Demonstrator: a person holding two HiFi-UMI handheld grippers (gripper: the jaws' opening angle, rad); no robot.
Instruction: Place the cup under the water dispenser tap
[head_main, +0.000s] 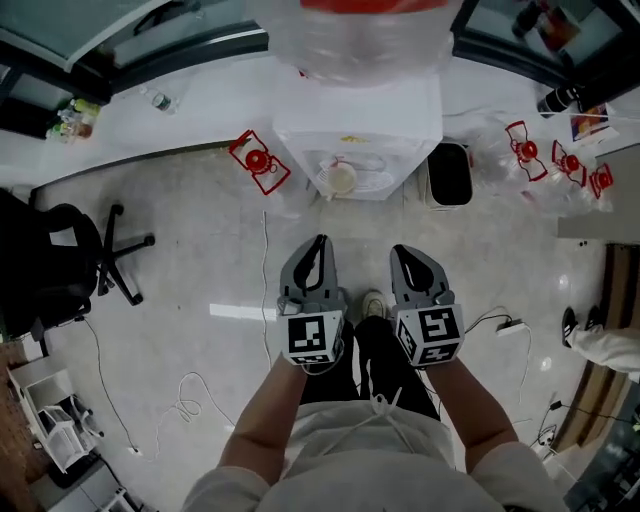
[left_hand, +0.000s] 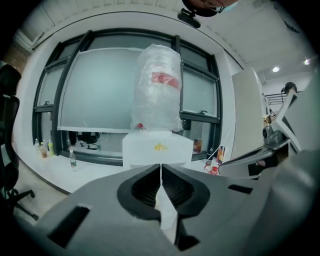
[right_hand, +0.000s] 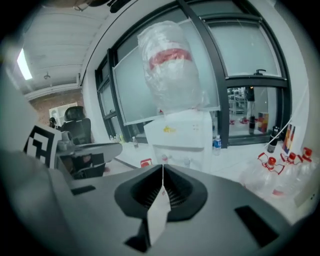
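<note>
Head view: left gripper (head_main: 320, 243) and right gripper (head_main: 399, 252) are both clenched, empty, side by side; cup (head_main: 341, 178) stands at the dispenser (head_main: 400, 120), apart from them.

We get bright daylight from the windows (left_hand: 100, 90) beyond the left tongs (left_hand: 160, 167) and glare on the floor (head_main: 240, 312) beside them. Both gripper views warp and darken at their edges.

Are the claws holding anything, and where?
Nothing. The left claw and right claw are both shut and empty; the cup sits at the water dispenser.
</note>
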